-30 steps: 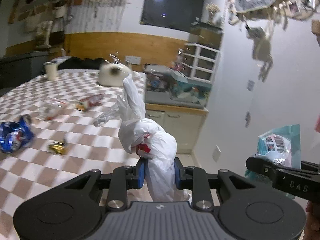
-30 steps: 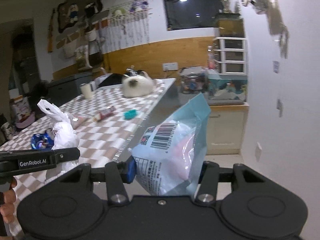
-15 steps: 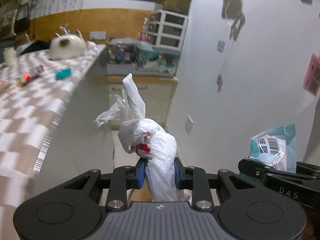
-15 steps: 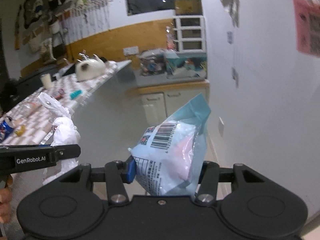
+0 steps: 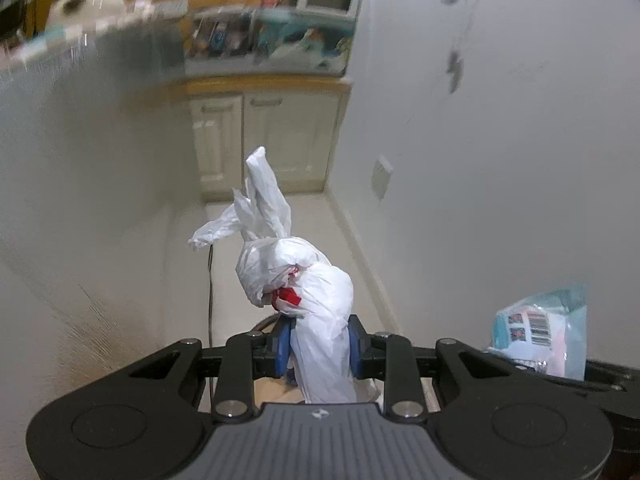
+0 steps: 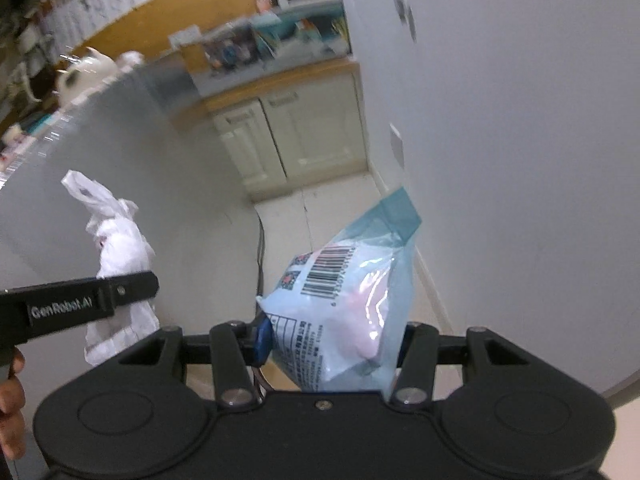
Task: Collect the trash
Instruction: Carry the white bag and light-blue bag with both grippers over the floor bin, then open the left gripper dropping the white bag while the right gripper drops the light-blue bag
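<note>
At upper left we see the tabletop (image 5: pixel 92 26) only as blur. The person's hand (image 6: pixel 10 404) is cut by the left edge.

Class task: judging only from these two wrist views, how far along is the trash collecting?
Done: two pieces are picked up. In hand: the left claw is shut on a knotted white plastic bag; the right claw grips a light-blue barcoded packet, both over the floor. Left: dropping them; no bin is clearly visible here.
</note>
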{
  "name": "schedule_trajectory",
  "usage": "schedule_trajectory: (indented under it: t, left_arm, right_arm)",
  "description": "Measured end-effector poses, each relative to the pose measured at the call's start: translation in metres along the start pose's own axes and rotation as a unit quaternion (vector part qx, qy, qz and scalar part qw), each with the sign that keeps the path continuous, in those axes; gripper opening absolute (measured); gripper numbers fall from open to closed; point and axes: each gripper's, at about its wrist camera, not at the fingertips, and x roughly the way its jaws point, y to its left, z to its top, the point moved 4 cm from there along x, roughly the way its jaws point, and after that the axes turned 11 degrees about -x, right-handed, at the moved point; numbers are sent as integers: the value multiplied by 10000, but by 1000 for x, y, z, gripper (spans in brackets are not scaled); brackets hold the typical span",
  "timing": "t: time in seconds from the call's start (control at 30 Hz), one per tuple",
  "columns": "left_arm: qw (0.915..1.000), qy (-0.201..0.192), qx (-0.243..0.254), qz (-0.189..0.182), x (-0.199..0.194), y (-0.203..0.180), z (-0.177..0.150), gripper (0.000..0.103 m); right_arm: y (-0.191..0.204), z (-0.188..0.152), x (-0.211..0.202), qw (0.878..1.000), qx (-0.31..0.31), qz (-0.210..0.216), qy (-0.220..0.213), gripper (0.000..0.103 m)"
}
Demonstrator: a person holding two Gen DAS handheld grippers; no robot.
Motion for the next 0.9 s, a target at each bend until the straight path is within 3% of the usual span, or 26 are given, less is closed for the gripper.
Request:
schedule_trajectory:
  t: [0.27, 0.57, 0.9]
  left_arm:
    - [9984, 480, -293, -26, 103, 33, -17, 30]
    - [9934, 1142, 39, 111, 203, 66, -49, 30]
    - [9884, 1484, 251, 200, 253, 87, -73, 30]
  right_arm:
    - [-1, -25, 95, 9969, 639, -21, 452, 50]
    - [7, -46, 208, 9900, 1063, 104, 923, 50]
    - [11, -59, 283, 9883, 267, 152, 1494, 51]
